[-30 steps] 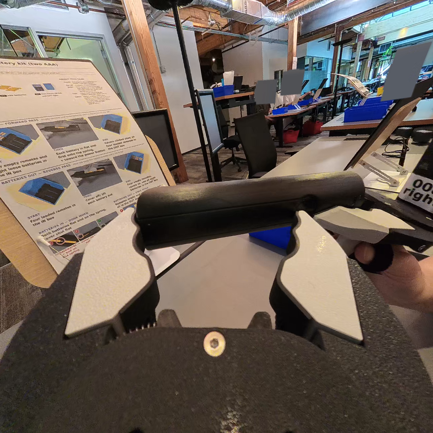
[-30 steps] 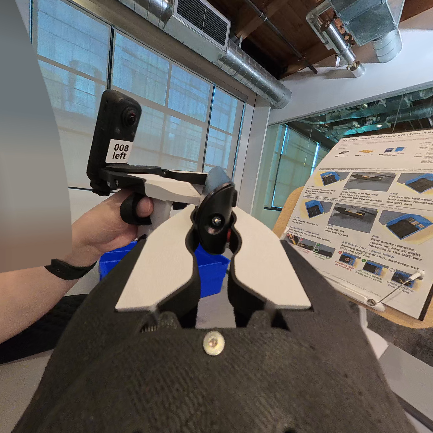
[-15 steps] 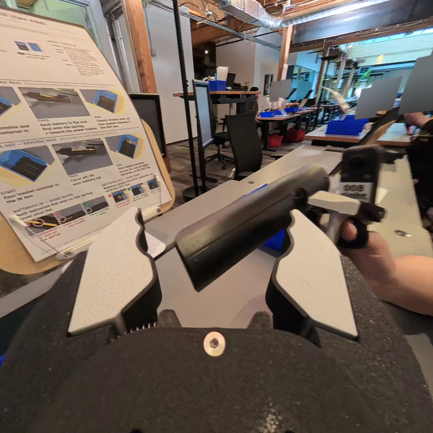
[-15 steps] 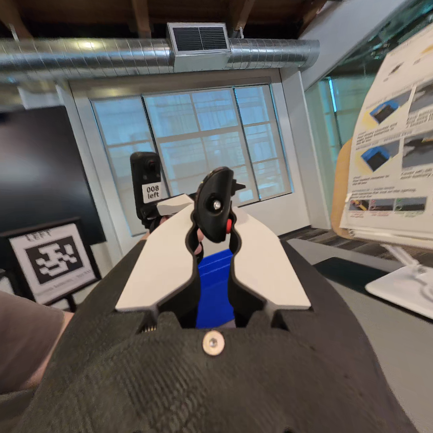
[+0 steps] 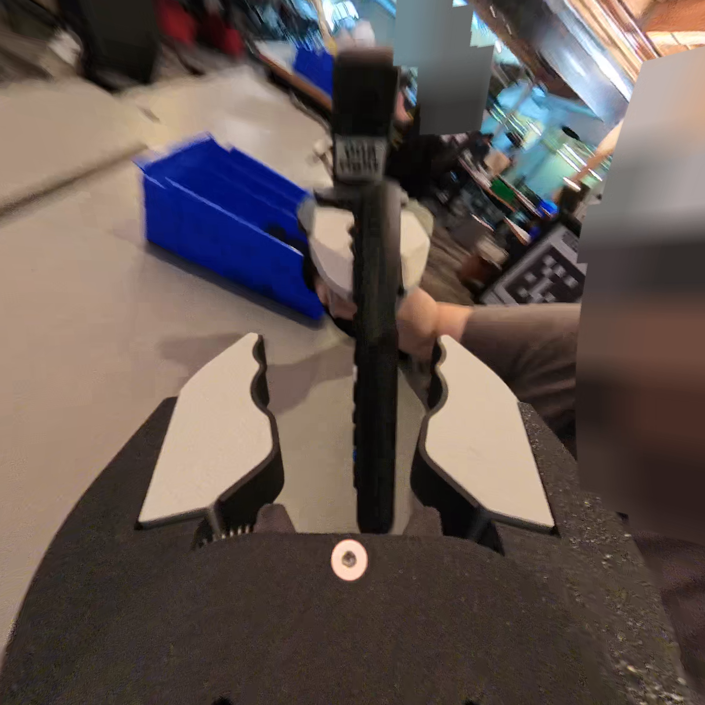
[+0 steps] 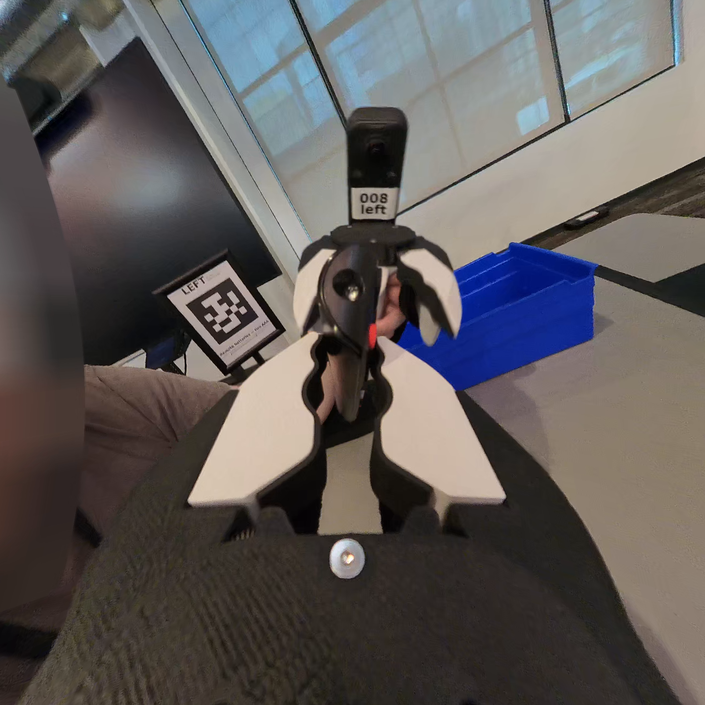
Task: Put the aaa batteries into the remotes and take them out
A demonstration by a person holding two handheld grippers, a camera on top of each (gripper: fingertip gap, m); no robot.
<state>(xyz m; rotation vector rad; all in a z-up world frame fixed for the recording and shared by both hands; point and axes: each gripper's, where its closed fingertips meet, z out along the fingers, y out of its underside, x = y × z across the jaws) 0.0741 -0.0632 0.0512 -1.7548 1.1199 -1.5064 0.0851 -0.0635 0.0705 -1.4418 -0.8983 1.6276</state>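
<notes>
The left tongs (image 5: 349,349) gape wide around a black remote (image 5: 375,381) without touching it, likely lining up for a handover above the grey table (image 5: 76,324), near a blue bin (image 5: 225,229). Opposite, the right tongs (image 6: 347,351) pinch that remote's (image 6: 349,324) end.

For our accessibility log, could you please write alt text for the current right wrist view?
The right gripper pinches one end of a black remote, while the left gripper, facing the camera, has its fingers spread around the far end. Behind them, a blue bin sits on a grey table.
</notes>
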